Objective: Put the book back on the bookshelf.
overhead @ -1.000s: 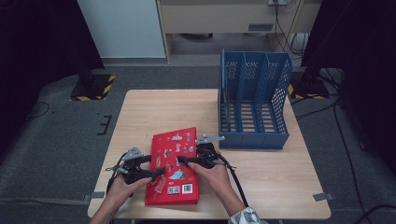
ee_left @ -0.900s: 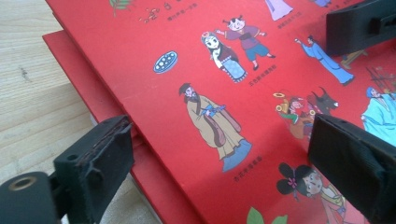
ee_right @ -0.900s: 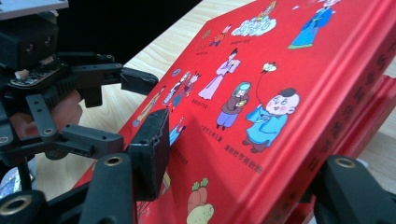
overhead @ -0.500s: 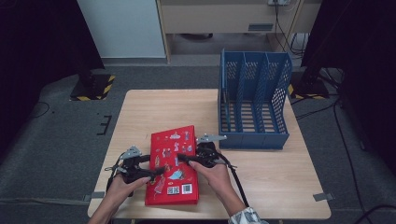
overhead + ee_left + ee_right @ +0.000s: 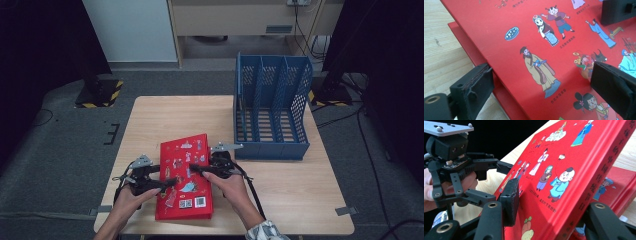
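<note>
The top red book (image 5: 184, 170) lies between both hand-held grippers, long axis running away from the person. The right hand-held gripper (image 5: 199, 170) has just been closing and clamps its spine edge; the left hand-held gripper (image 5: 167, 184) straddles the opposite edge, jaws wide, not gripping.
</note>
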Motion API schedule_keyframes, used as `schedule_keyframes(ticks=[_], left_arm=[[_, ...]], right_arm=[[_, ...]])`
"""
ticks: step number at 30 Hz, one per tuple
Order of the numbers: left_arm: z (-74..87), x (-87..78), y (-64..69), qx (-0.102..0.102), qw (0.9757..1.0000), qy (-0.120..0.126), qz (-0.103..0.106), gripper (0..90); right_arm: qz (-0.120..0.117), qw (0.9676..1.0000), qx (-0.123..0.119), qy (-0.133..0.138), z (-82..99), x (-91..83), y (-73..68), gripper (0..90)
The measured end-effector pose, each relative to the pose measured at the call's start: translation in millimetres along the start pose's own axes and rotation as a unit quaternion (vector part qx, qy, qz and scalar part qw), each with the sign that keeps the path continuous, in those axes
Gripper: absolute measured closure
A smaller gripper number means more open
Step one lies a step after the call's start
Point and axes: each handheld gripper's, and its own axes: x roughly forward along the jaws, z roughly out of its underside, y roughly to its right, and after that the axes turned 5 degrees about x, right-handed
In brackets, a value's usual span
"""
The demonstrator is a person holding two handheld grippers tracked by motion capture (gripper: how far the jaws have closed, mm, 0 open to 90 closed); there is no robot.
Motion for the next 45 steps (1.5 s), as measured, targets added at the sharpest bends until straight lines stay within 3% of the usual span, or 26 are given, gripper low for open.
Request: schedule_keyframes(ticks=[4,8,19,23,32,41,45], left_arm=[[0.2,-3.2,-3.2,-0.009,0.9999,0.009,0.002,14.7],[-1.8,-4.8,-3.1,-0.016,0.9996,0.022,0.000,16.5],[-4.9,-9.6,-3.2,-0.006,0.9995,0.024,-0.017,26.4],[-7.1,-10.4,-2.5,-0.002,0.9995,0.026,-0.020,26.8],[-15.5,-16.3,-7.1,-0.006,0.9982,0.055,-0.023,35.3],[-24.9,-20.8,-9.7,0.009,0.9978,0.059,-0.029,39.2],[-29.9,-24.2,-9.7,0.016,0.9970,0.067,-0.035,44.9]], right_arm=[[-0.003,1.0000,-0.004,-0.008,-0.8,0.5,1.3,49.0],[0.006,0.9996,-0.015,-0.025,-2.2,4.7,-0.4,40.6],[0.022,0.9976,-0.035,-0.056,-5.4,9.8,-1.6,28.0],[0.027,0.9971,-0.044,-0.056,-8.4,8.9,-3.6,27.1],[0.035,0.9962,-0.065,-0.046,-18.9,6.6,-6.8,26.9],[0.036,0.9956,-0.078,-0.038,-26.5,6.2,-7.8,27.1],[0.037,0.9952,-0.084,-0.032,-29.1,4.3,-6.9,27.2]])
